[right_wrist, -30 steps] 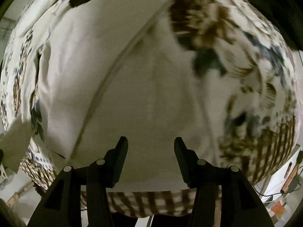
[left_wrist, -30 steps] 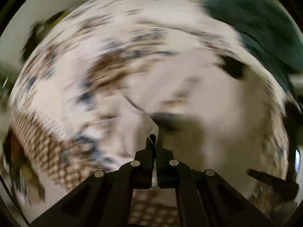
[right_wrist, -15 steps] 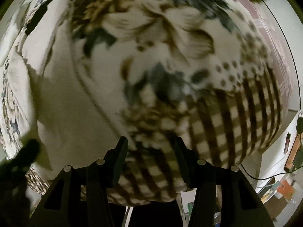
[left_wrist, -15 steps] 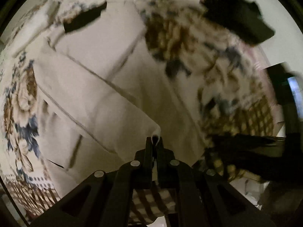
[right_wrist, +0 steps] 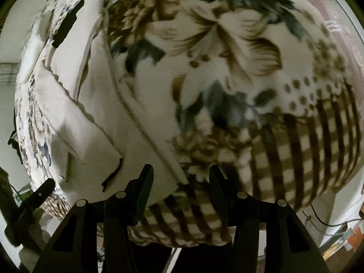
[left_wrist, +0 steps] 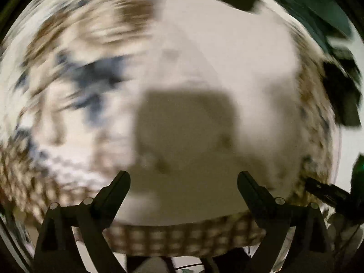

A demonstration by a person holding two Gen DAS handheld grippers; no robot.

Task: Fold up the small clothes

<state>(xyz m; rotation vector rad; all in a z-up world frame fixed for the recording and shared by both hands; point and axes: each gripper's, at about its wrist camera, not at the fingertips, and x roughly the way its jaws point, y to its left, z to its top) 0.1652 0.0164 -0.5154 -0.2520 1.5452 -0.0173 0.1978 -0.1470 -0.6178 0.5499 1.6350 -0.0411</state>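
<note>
A cream-white garment (right_wrist: 75, 122) lies folded on a floral and checked blanket (right_wrist: 227, 56), left of centre in the right wrist view. In the blurred left wrist view the garment (left_wrist: 227, 68) fills the middle and right, with the gripper's shadow on it. My left gripper (left_wrist: 183, 182) is open and empty just above the garment. My right gripper (right_wrist: 179, 177) is open and empty over the blanket, just right of the garment's lower corner. The left gripper's tip (right_wrist: 43, 192) shows at the lower left of the right wrist view.
The blanket (left_wrist: 68, 79) covers the whole work surface, its checked border (right_wrist: 307, 159) hanging over the near edge. Dark green cloth (left_wrist: 318, 11) and black items (left_wrist: 341, 95) lie at the far right. Cables and clutter (right_wrist: 341, 234) sit beyond the blanket's right edge.
My left gripper was shut on a corner of the white garment; it has let go, opened wide and swung over the garment. The right gripper stayed open and barely shifted.
</note>
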